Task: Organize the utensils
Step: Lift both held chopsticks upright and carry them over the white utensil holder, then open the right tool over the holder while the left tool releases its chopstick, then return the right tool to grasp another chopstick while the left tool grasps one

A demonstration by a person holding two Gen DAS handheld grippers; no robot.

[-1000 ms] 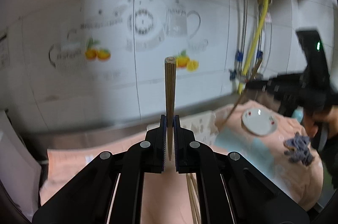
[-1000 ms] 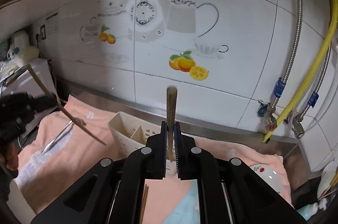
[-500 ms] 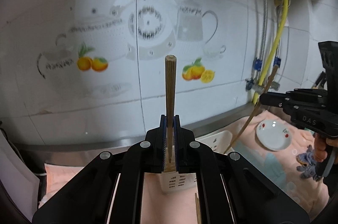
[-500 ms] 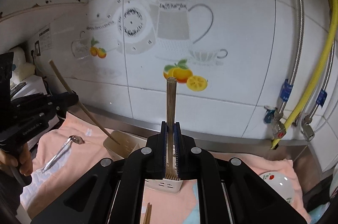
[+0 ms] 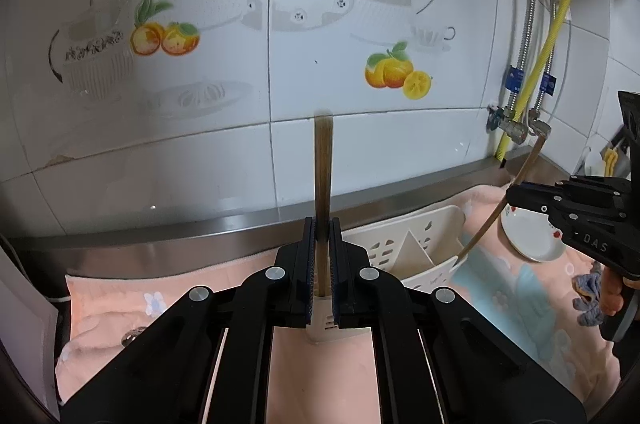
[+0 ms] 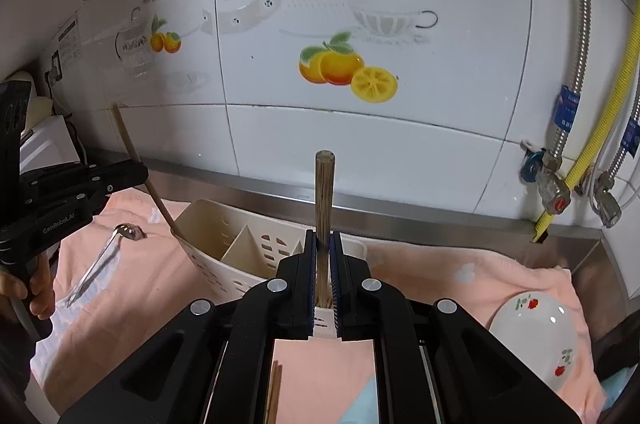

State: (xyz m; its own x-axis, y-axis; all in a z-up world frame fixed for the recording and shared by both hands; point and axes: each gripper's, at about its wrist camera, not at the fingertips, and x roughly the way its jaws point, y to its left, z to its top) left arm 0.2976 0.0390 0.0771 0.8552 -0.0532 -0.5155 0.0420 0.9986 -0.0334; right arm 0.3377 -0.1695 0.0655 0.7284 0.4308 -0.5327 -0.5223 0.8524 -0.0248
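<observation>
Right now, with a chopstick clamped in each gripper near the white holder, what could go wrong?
1. The left gripper clamps its chopstick near the lower end, so the long free part could pivot and miss the utensil holder.
2. In the left wrist view, the right gripper's chopstick has its tip at the holder's outer corner; it may slide outside onto the pink towel.
3. The lightweight-looking holder could be nudged or tipped by either tip.

Cream plastic utensil holder (image 6: 224, 244) with slotted walls and inner dividers, lying on a peach towel by the wall, two brown wooden chopsticks, one (image 5: 322, 184) upright, one (image 6: 323, 208) upright over the holder, metal spoon (image 6: 106, 256) flat on the towel left of it
</observation>
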